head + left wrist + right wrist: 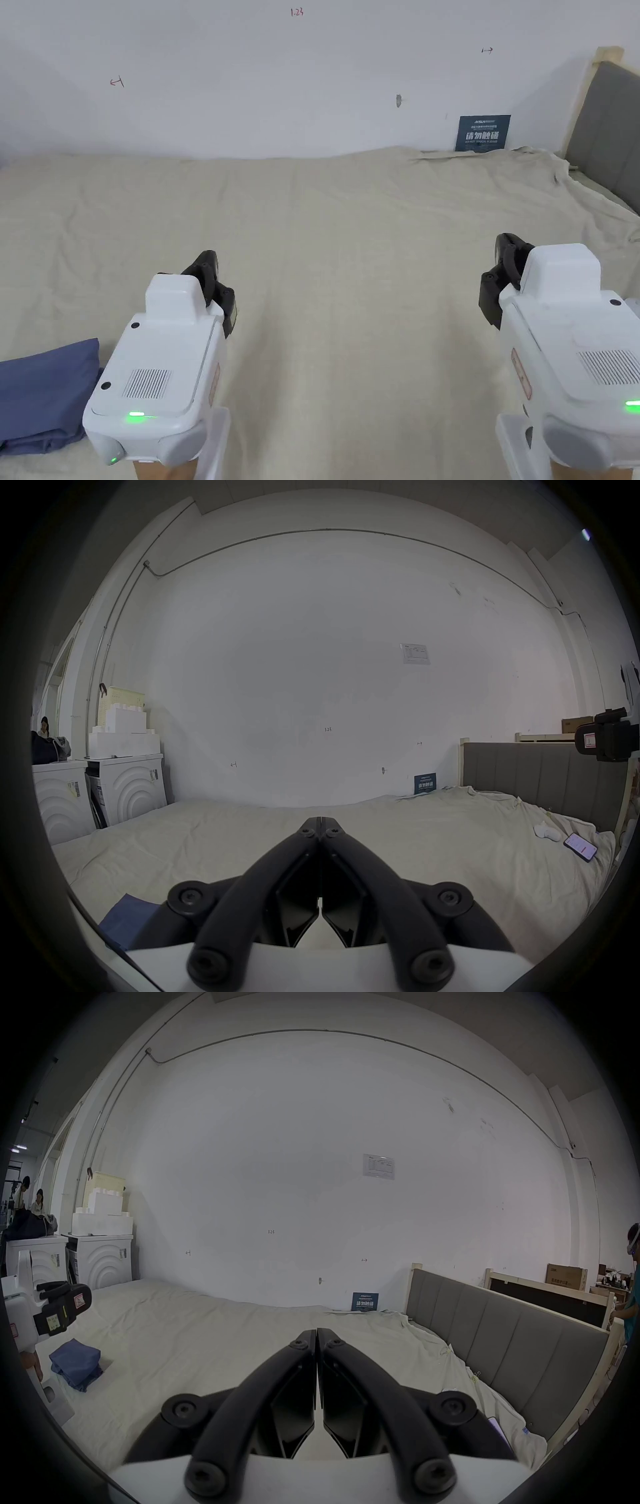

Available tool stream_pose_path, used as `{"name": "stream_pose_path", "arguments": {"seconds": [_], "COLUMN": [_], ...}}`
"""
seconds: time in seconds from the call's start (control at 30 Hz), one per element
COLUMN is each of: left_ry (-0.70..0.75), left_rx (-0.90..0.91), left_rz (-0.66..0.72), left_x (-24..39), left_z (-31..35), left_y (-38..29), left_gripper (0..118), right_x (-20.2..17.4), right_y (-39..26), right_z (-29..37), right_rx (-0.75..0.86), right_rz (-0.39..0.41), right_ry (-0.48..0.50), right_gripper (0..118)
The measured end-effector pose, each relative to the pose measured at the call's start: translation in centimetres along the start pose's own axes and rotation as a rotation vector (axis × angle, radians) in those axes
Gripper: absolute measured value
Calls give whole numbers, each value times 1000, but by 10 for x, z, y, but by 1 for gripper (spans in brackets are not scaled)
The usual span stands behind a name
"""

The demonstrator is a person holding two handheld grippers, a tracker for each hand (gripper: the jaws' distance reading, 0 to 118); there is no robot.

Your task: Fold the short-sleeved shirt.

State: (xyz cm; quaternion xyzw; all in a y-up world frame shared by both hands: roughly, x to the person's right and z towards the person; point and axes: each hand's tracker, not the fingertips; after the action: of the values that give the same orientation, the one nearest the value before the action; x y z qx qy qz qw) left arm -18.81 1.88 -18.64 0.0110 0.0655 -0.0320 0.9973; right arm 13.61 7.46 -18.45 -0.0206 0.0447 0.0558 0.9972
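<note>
Head view: folded blue shirt [44, 394] lies on bed [350, 237]; left hand-held gripper [320, 821] and right hand-held gripper [316, 1333] both closed, empty.

Creased matt cream cloth bedsheet [350, 250], soft blue cloth shirt [44, 394], glossy white plastic claw housings, grey upholstered headboard [609, 131]

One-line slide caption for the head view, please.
Both tongs, left and right, hover shut over the beige bed sheet, with a folded blue garment at the left edge.
</note>
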Motion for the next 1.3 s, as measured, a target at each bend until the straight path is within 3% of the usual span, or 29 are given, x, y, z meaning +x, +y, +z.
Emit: {"name": "stream_pose_path", "arguments": {"seconds": [0.17,0.23,0.3,0.37,0.4,0.47,0.5,1.3], "left_ry": [0,3,0,8,9,9,7,24], "left_rx": [-5,-7,-12,-16,-18,-14,-11,10], "left_rz": [7,16,34,50,53,53,50,-6], "left_x": [-1,-3,-5,-7,-7,-8,-8,-4], "left_z": [-1,-1,-3,-4,-5,-5,-5,-3], "left_y": [1,2,3,3,3,3,4,3], "left_gripper": [0,11,34,76,90,111,115,118], "right_x": [-3,-1,0,2,2,3,3,8], "right_y": [4,5,5,6,5,5,5,3], "right_z": [2,2,2,1,1,1,2,3], "right_rx": [-13,-16,-16,-19,-19,-10,-2,7], "right_rz": [-10,-25,-36,-50,-53,-59,-60,-63], "right_ry": [11,15,9,13,10,4,3,0], "right_gripper": [2,5,35,77,91,105,105,105]}}
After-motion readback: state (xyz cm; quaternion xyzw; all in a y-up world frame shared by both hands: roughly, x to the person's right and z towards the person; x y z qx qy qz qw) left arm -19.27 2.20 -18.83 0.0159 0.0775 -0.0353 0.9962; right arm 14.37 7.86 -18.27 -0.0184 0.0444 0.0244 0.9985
